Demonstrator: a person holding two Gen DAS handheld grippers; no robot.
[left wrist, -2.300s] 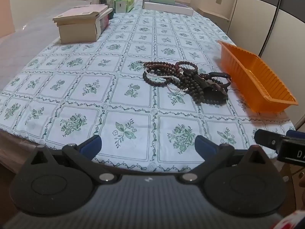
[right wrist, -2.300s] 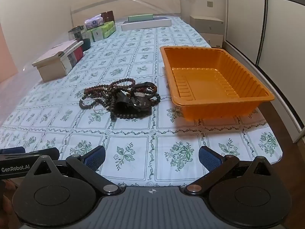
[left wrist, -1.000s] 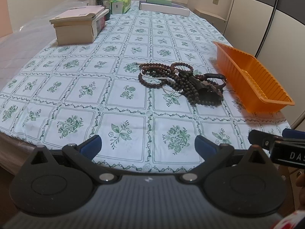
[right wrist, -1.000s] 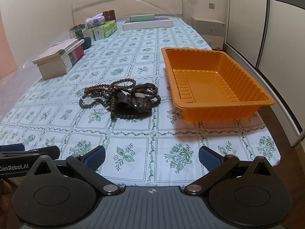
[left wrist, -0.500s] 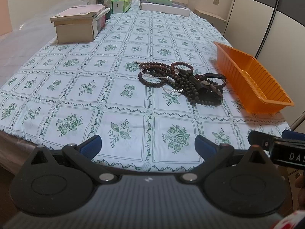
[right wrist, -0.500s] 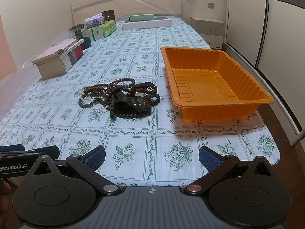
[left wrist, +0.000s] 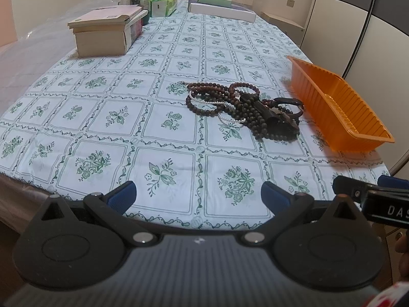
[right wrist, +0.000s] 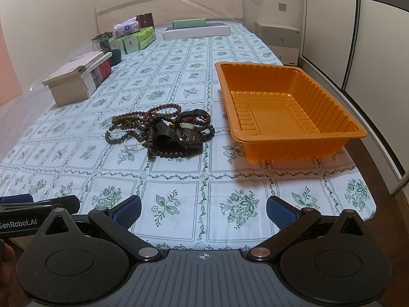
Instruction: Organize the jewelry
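Since the earlier frames almost nothing has moved: both cameras sit a little nearer to the near edge of the surface, and the jewelry and the tray lie as before.

The left gripper point(left wrist: 199, 195), at the bottom of its view, has its blue-padded fingers spread wide with nothing between them. The right gripper point(right wrist: 203, 211) is spread wide in the same way and is also empty. Each one hovers over the near edge of the green-flowered white tablecloth surface point(right wrist: 179, 220).

Further up, in the middle of the right wrist view, lies a tangled pile of dark brown wooden bead bracelets, a thin white pearl string and black wristwatches point(right wrist: 158, 131). In the left wrist view this pile point(left wrist: 242, 110) is right of centre. Just beside it, to its right and apart from it, stands the empty orange ribbed plastic tray point(right wrist: 288, 113), seen at the right edge of the left view point(left wrist: 337, 107).

In the upper left of the right view stands a beige cardboard box with books on it point(right wrist: 74, 81), and behind it green tissue packs point(right wrist: 136, 41).
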